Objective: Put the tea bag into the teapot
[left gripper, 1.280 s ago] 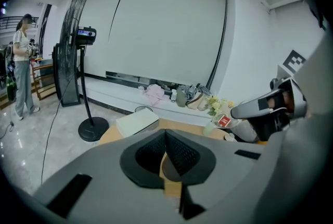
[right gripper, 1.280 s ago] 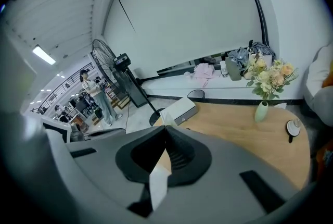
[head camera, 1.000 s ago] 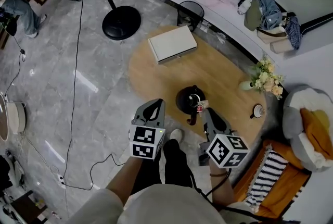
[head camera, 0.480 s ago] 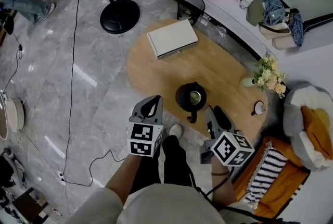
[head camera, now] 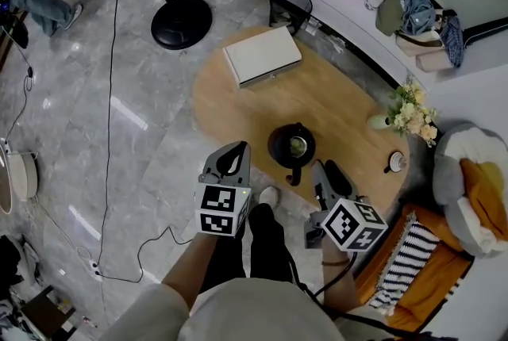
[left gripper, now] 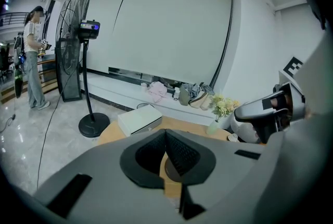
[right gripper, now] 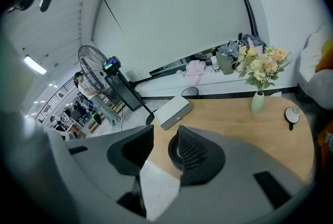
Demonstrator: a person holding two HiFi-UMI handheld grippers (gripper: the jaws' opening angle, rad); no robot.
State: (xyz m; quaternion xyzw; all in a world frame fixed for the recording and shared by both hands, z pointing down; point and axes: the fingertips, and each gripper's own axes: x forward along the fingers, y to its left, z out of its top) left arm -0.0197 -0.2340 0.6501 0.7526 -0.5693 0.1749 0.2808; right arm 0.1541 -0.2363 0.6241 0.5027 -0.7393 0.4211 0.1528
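Tea bag: in neither gripper; a pale greenish patch sits in the open top of the black teapot (head camera: 292,147), too small to say for sure that it is the bag. Teapot stands on the oval wooden table (head camera: 238,105) near the person's edge, its long black part pointing back at the person. Right gripper (head camera: 324,170) hovers just beside the teapot on its right, apart from it; the jaws have just opened and stand spread with nothing between them, and the right gripper view shows the teapot rim through the gap. Left gripper (head camera: 238,147) hangs off the table's near-left edge, over the floor, jaw tips pressed together and empty, as the left gripper view shows. Further out on the table: a white box (head camera: 262,55) at the far end, a flower vase (head camera: 409,116) and a small cup (head camera: 394,166) on the right. Fan stand base (head camera: 181,22) and a black bin (head camera: 290,8) are on the floor beyond.
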